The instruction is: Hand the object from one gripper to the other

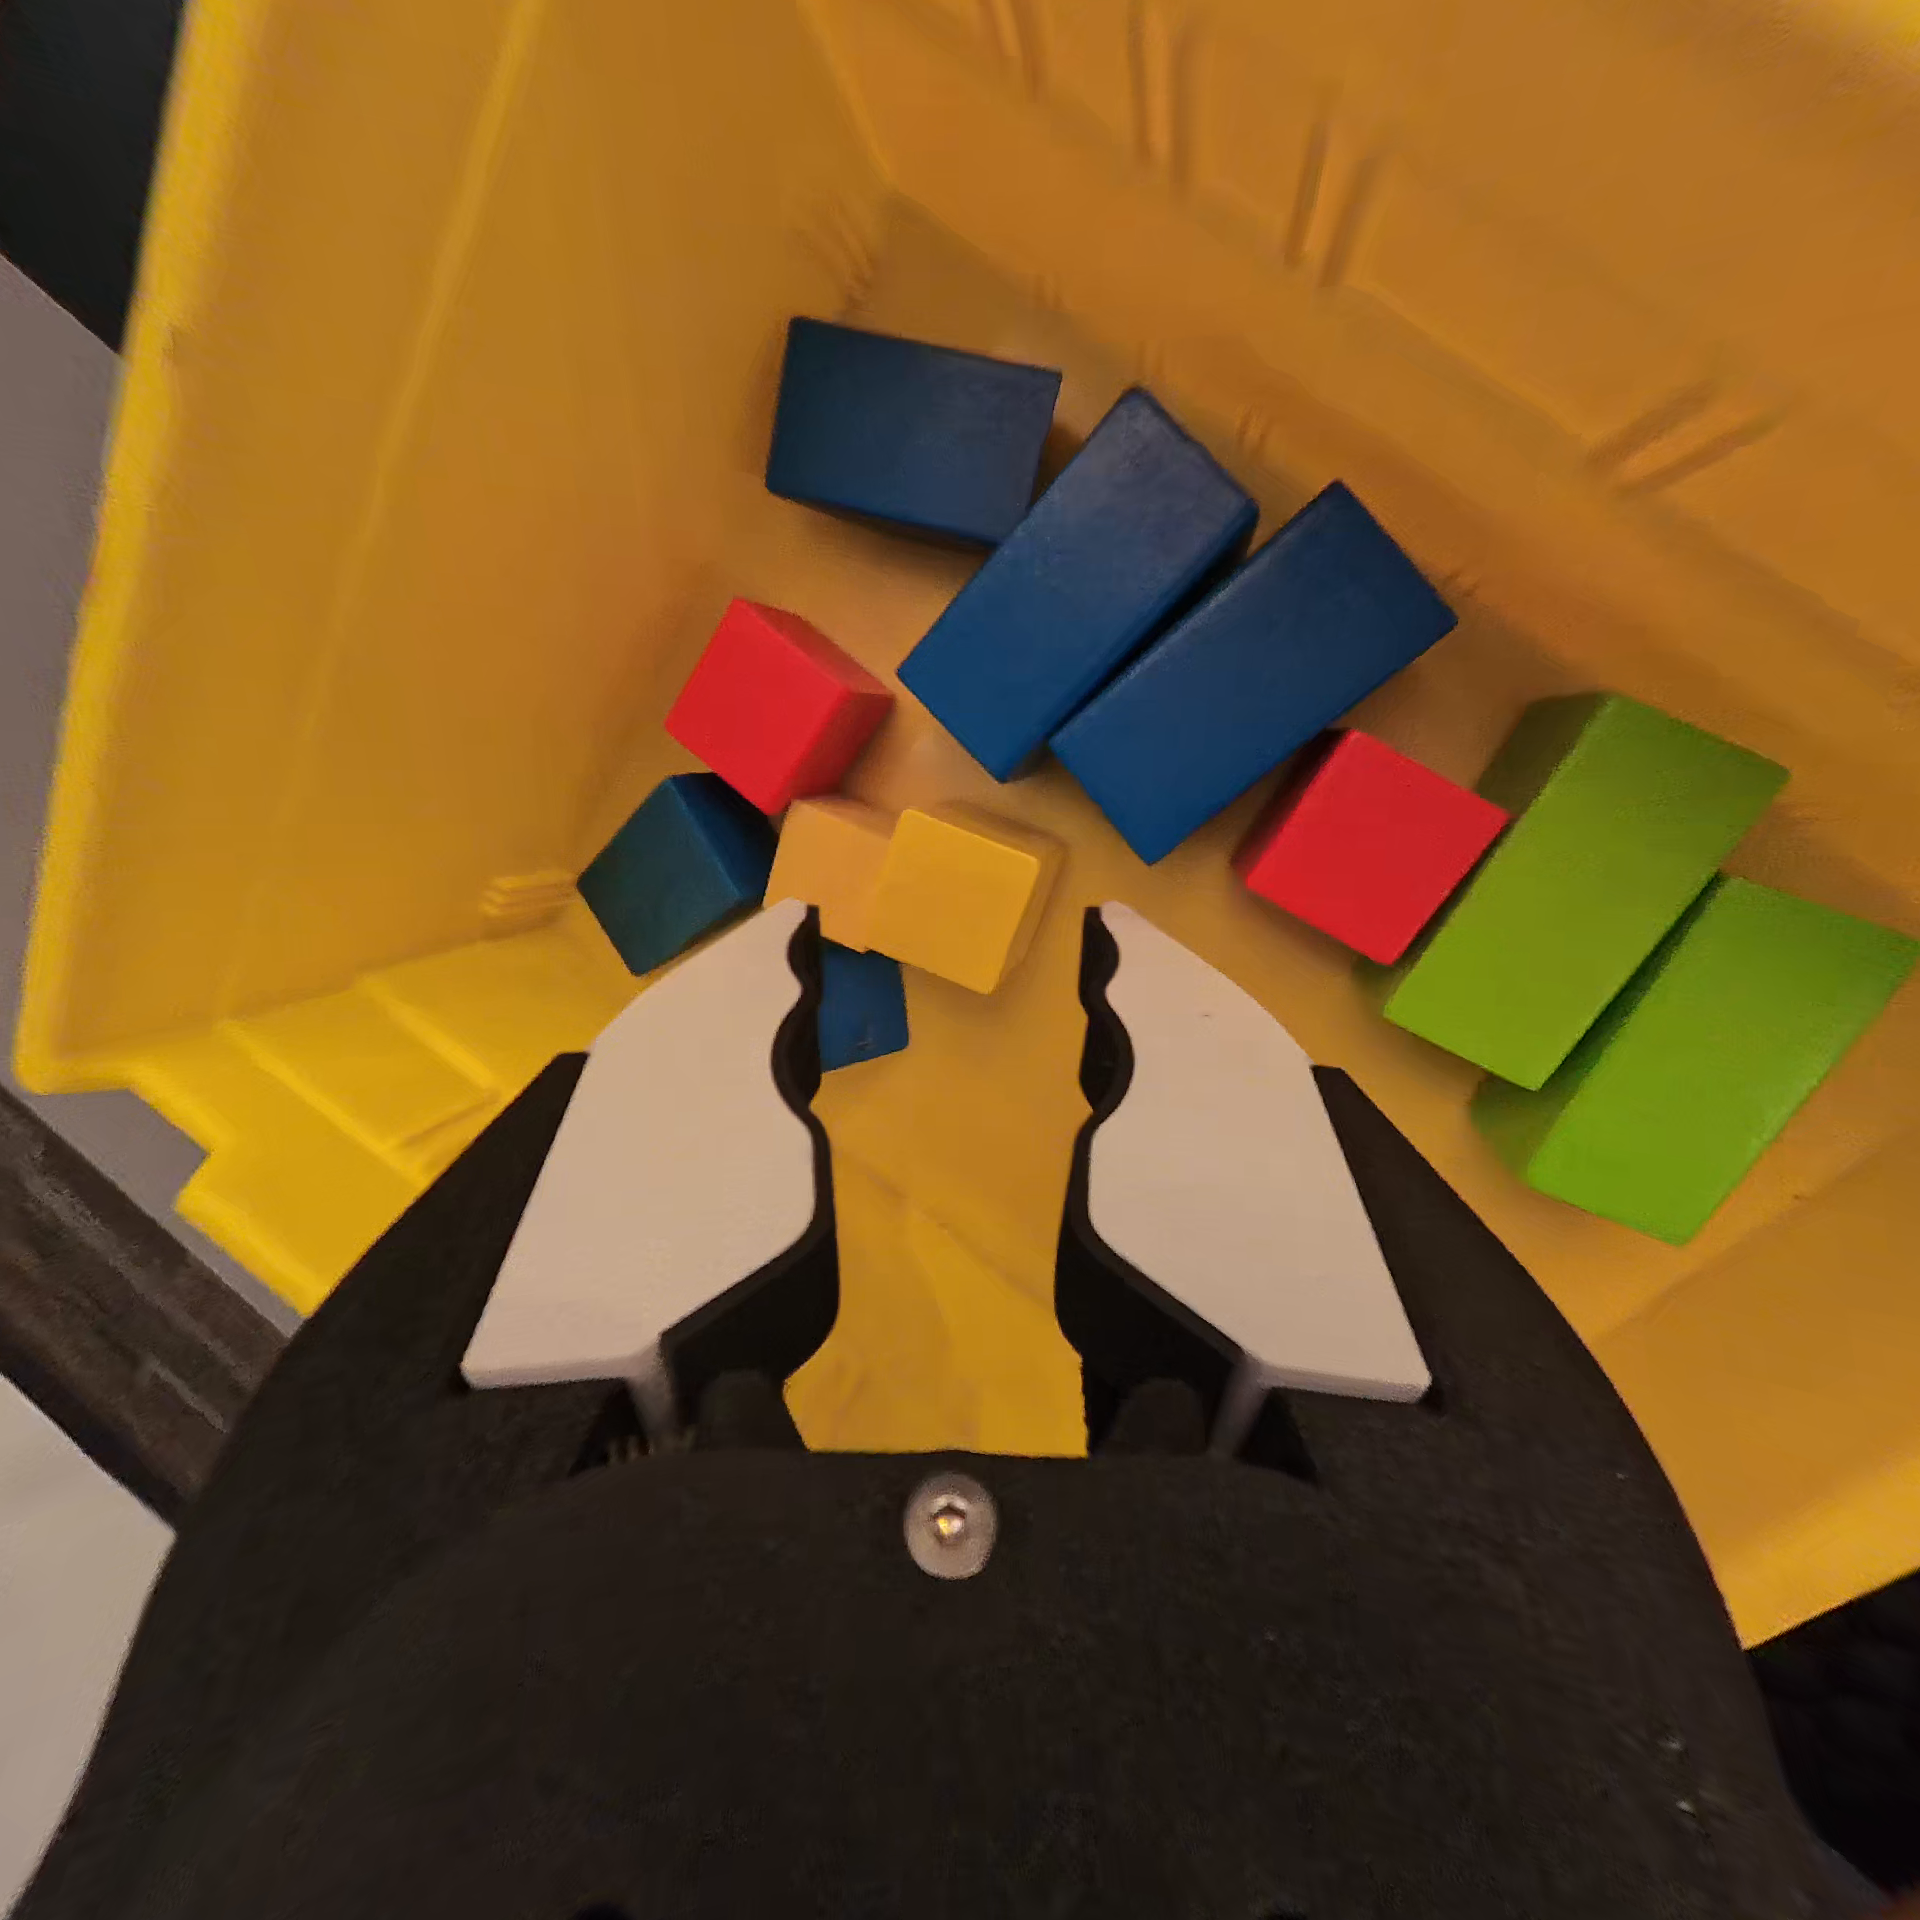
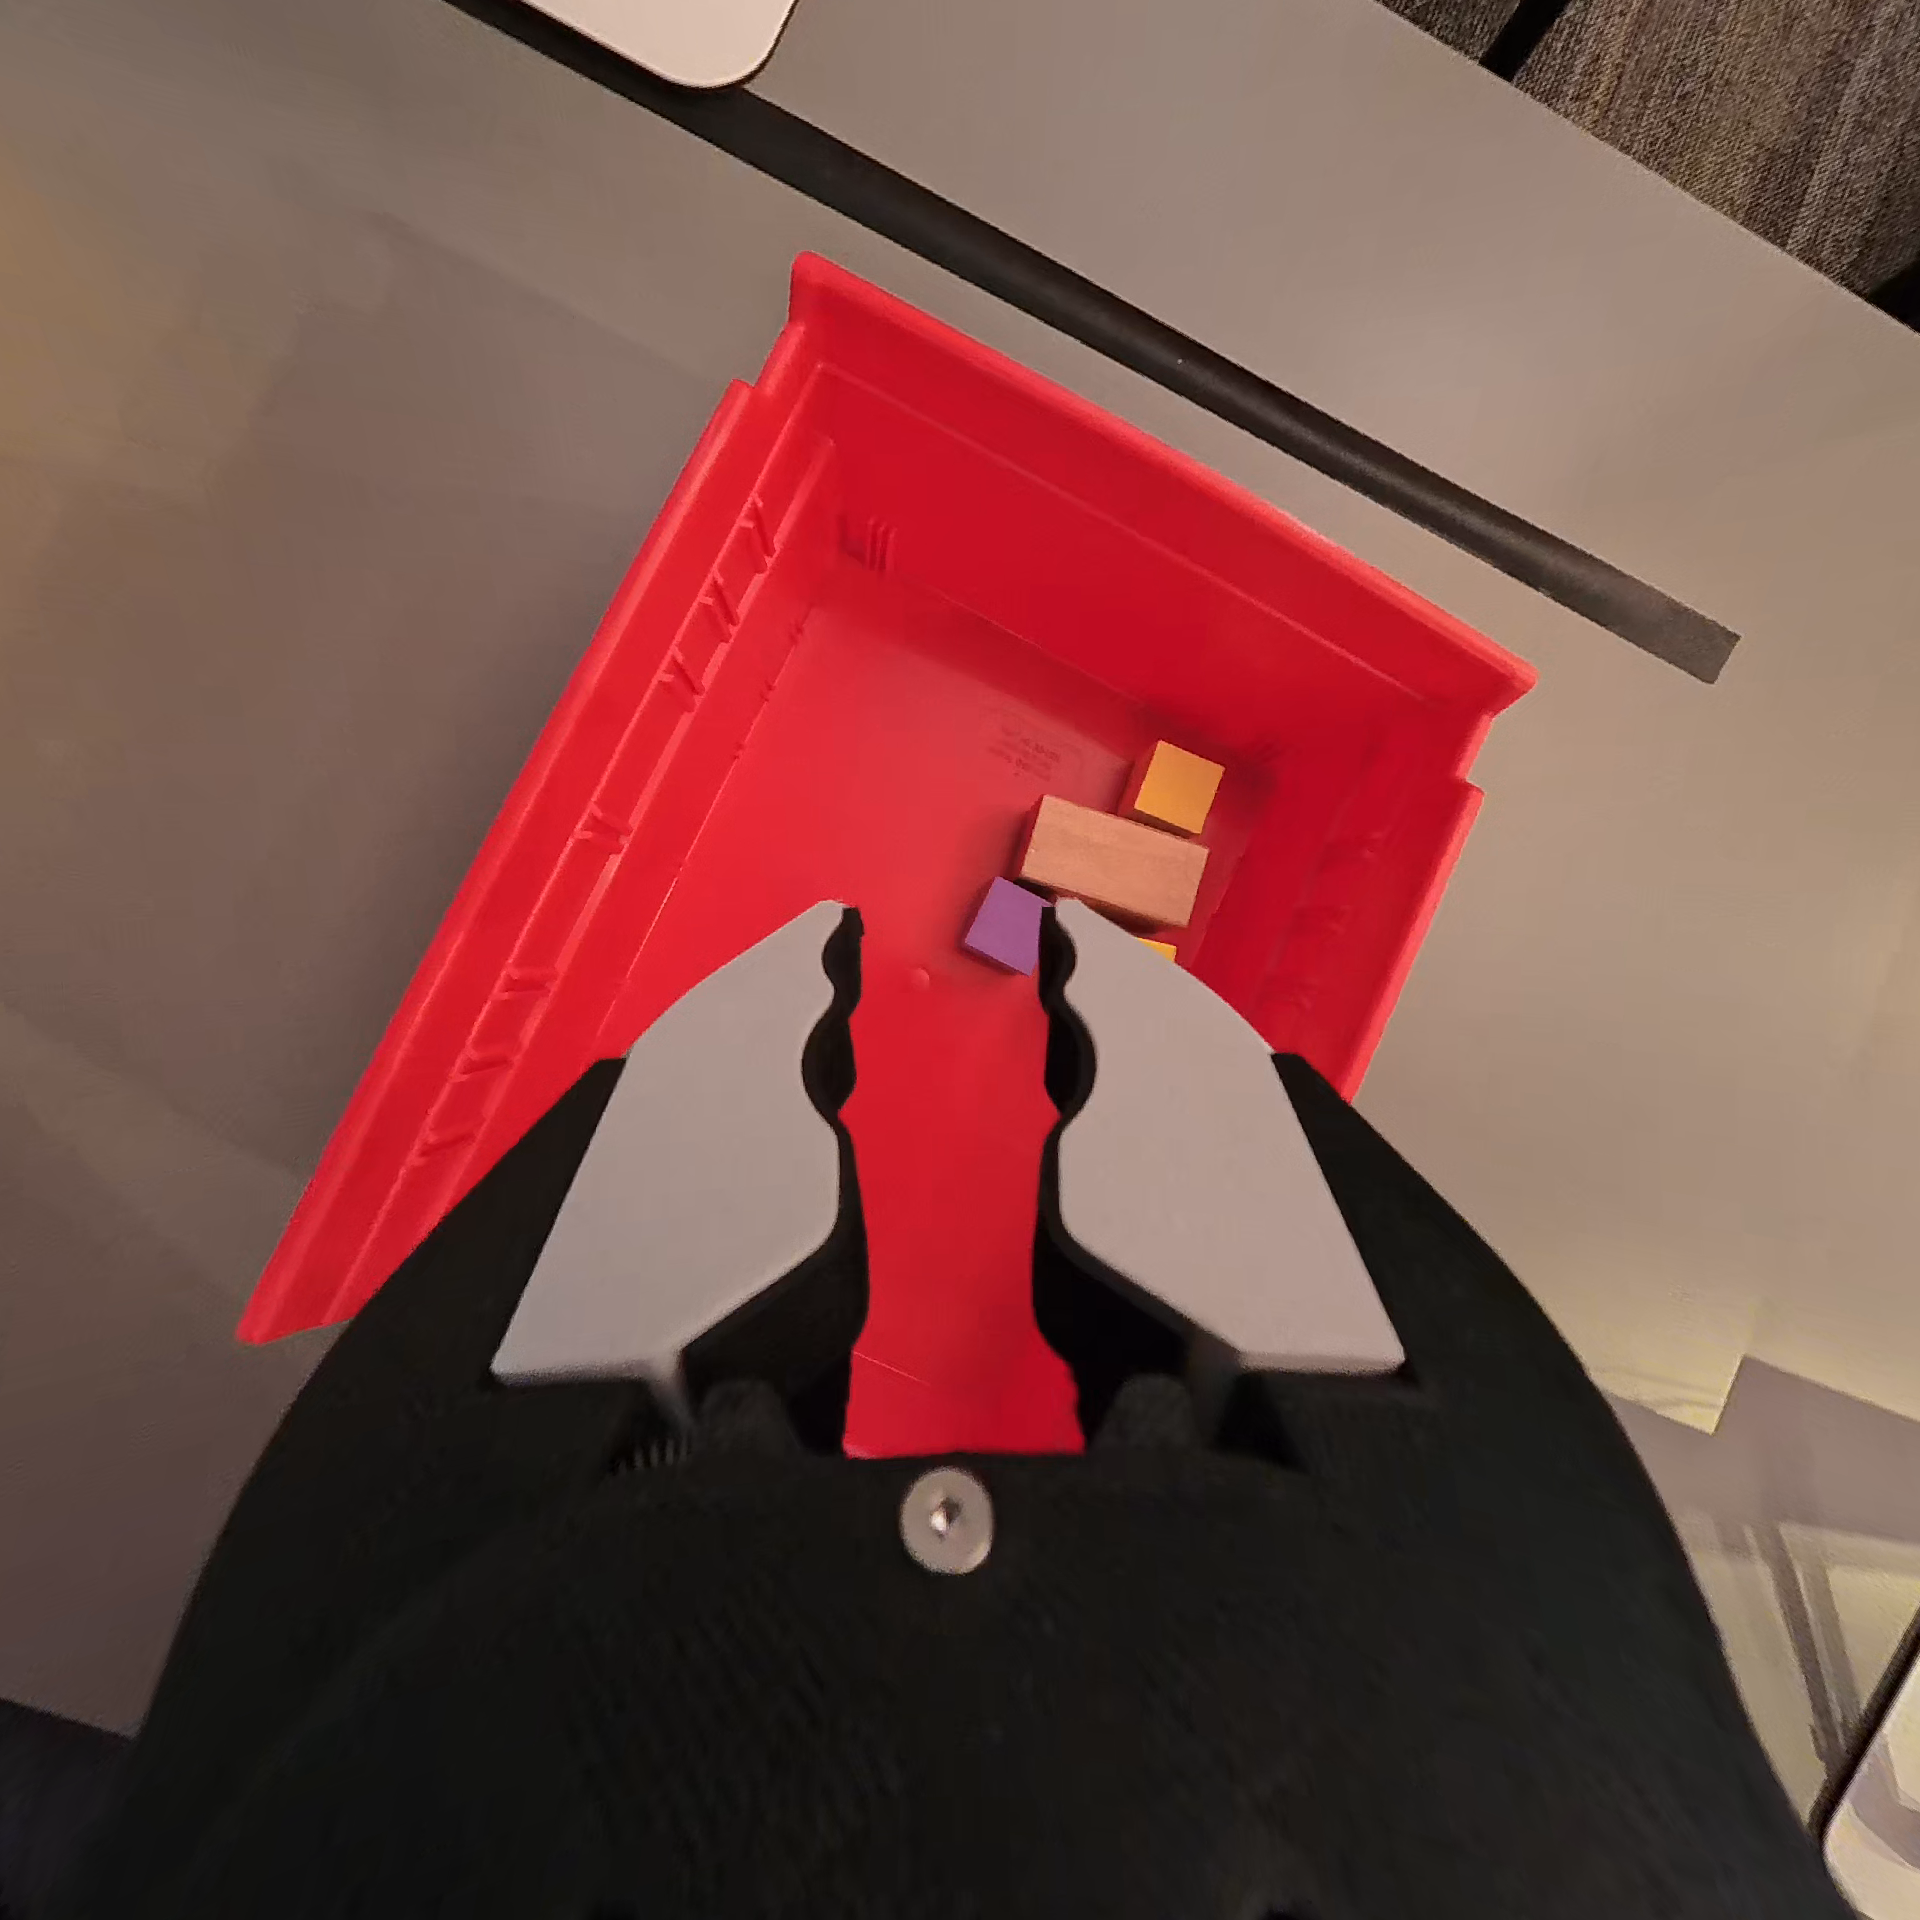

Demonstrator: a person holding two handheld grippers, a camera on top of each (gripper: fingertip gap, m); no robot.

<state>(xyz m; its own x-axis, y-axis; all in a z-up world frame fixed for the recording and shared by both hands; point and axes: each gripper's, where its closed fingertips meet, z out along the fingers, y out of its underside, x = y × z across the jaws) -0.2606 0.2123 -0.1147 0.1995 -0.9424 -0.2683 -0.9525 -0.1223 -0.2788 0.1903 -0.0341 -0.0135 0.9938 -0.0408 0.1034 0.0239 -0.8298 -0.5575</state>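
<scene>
Hovering over a yellow bin (image 1: 416,520) of blue, green and red blocks, the left gripper (image 1: 945,914) is gaping wide, empty, just short of a yellow cube (image 1: 961,899). The right gripper (image 2: 951,920) is hanging parted, holding nothing, above a red bin (image 2: 935,540) containing a wooden block (image 2: 1117,862), an orange cube (image 2: 1179,784) and a purple cube (image 2: 1003,925).

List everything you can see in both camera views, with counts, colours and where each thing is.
Yellow bin: one, fills the left wrist view.
Long blue blocks: three, bin's far middle.
Small blue cubes: two, near the left fingertip.
Red cubes: two, among the blue blocks.
Yellow cubes: two, touching, just beyond the fingertips.
Green blocks: two, side by side, right.
Red bin: one, on a grey table.
Orange cube: one, far corner; another orange bit is mostly hidden.
Wood block: one, plain.
Purple cube: one.
Left hand-held gripper: open, empty.
Right hand-held gripper: open, empty.
</scene>
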